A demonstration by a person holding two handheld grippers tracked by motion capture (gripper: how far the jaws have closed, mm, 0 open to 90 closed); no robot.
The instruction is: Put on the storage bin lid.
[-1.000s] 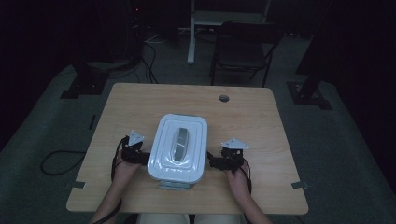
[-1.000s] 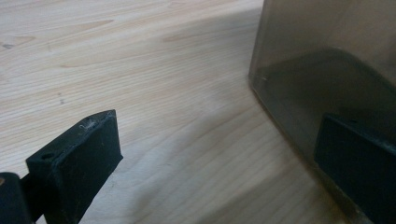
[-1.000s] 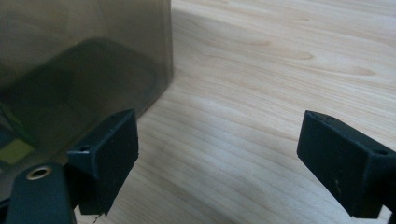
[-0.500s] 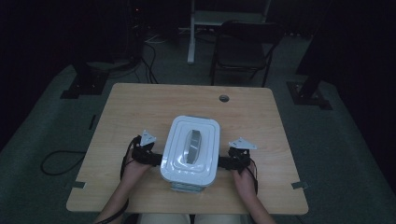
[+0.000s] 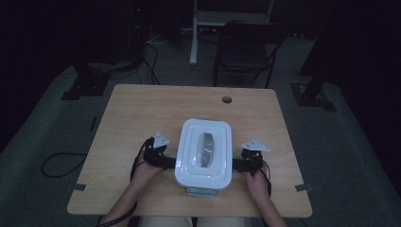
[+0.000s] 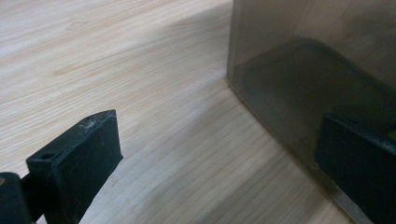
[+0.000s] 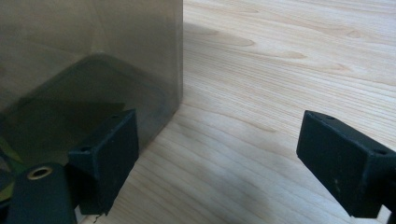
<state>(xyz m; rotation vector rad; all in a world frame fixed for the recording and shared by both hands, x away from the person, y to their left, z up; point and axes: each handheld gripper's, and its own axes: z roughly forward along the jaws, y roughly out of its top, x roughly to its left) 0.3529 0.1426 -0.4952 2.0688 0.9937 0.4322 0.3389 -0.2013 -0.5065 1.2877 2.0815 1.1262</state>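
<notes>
With the lidded white container [image 5: 203,153] at the desk's [image 5: 142,109] 6 o'clock edge, pressed between the wide-open left hand-held gripper [image 5: 168,163] at 9 o'clock and right hand-held gripper [image 5: 235,164] at 3, push evenly inward to slide it without twisting.

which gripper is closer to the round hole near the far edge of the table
Right, slightly. The right gripper sits at the white-lidded box's right side, the left gripper at its left; the hole lies right of the box's middle.
</notes>
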